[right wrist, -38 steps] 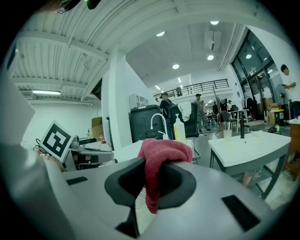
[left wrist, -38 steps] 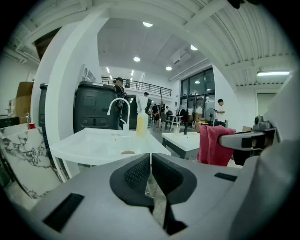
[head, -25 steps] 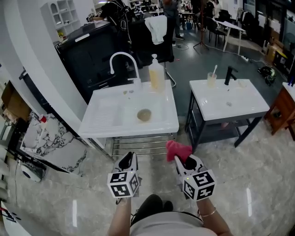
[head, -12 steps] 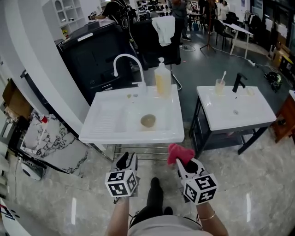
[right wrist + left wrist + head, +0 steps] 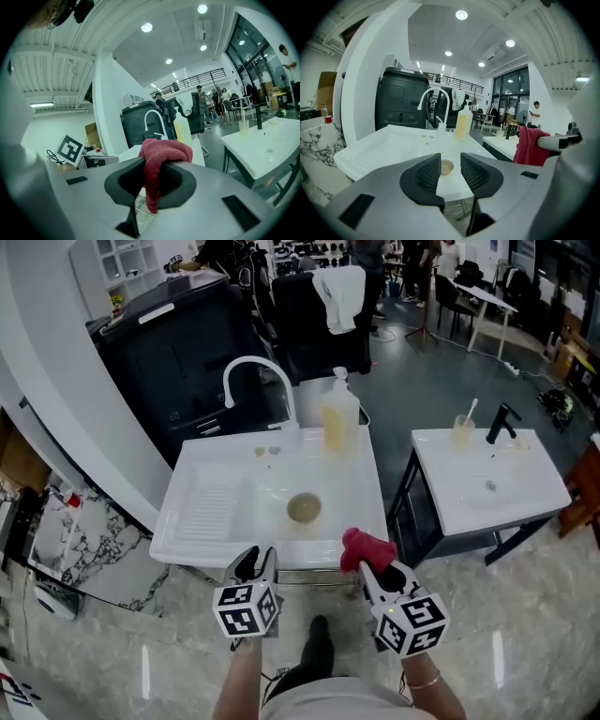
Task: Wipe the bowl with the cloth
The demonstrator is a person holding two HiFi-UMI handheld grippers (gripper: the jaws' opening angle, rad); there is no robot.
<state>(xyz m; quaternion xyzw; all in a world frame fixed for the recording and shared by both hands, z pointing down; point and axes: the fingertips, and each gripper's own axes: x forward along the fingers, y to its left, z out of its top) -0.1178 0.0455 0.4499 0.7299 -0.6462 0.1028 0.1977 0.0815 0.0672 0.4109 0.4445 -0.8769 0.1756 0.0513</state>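
White sink unit [image 5: 202, 512] fills the frame's centre, and the bowl [image 5: 304, 508] sits in its basin, just above both tools. The right gripper [image 5: 152, 180] clamps the red cloth [image 5: 366, 547]. The left gripper [image 5: 450, 171] has just been opening its jaws wide, with nothing between them. This looks like the approach step: next, the left steadies the bowl while the cloth reaches it.

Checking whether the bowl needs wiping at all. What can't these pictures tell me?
The bowl: head view, too small to judge dirt; left gripper view, partly behind left gripper, whose empty jaws have just been opening.
Right gripper view: bowl unseen; cloth and right gripper fill the foreground.
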